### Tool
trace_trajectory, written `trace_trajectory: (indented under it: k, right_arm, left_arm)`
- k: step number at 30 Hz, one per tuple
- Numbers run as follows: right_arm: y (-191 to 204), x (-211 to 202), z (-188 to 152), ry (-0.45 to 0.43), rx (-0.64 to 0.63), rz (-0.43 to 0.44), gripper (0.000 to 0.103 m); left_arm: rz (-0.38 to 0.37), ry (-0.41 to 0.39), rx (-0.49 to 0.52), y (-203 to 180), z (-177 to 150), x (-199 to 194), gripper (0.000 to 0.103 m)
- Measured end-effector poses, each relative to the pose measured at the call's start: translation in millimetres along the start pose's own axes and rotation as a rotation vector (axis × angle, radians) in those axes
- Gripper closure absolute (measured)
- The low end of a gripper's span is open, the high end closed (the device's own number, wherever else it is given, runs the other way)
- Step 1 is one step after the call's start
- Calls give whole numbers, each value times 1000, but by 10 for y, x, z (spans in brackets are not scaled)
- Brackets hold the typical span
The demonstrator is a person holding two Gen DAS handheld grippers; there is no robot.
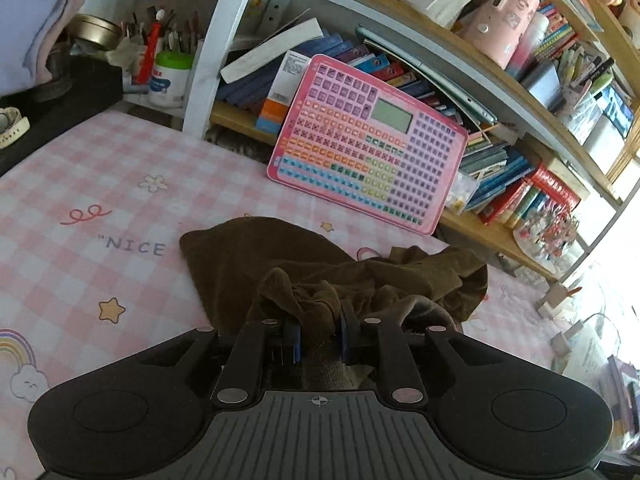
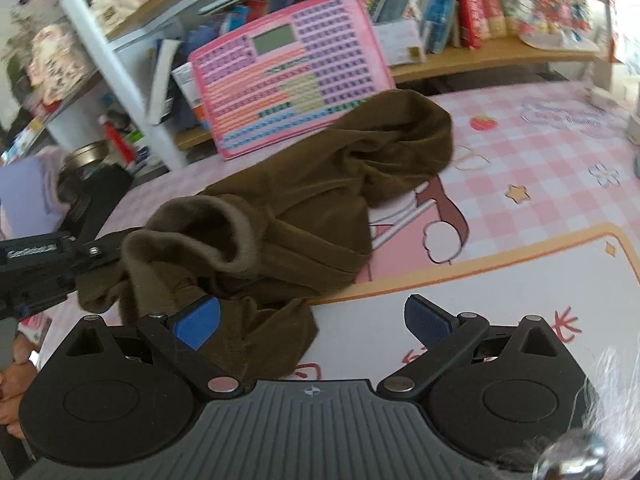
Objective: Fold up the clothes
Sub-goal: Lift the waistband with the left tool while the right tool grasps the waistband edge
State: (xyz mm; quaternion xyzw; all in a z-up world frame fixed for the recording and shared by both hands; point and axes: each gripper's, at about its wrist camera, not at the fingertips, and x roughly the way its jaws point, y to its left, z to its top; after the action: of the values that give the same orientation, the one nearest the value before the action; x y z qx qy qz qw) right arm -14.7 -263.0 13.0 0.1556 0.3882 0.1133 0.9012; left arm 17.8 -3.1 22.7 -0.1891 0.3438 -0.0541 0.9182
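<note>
A dark brown garment [image 1: 280, 256] lies crumpled on the pink checked bed sheet [image 1: 120, 168]. My left gripper [image 1: 320, 336] is shut on a bunched edge of it, with cloth squeezed between the two blue pads. In the right wrist view the same garment [image 2: 320, 184] spreads from the centre toward the left, where the left gripper [image 2: 96, 254] holds its ribbed edge. My right gripper [image 2: 312, 320] hovers over the near end of the garment with its jaws wide open. A fold of cloth lies by its left pad [image 2: 198, 322], and nothing is gripped.
A pink toy keyboard board [image 1: 368, 144] leans against a crowded bookshelf [image 1: 500, 184] just beyond the garment. A black object [image 1: 60, 96] and a pen holder sit at the far left. A person's hand [image 2: 12, 392] shows at the left edge.
</note>
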Motion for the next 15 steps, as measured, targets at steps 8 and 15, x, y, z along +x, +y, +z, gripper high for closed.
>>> trace_trajectory:
  k: [8, 15]
  right_arm:
    - [29, -13, 0, 7, -18, 0, 3]
    - [244, 42, -29, 38, -115, 81, 8]
  left_arm:
    - [55, 11, -8, 67, -83, -49, 54]
    - [87, 38, -43, 221, -163, -80, 39]
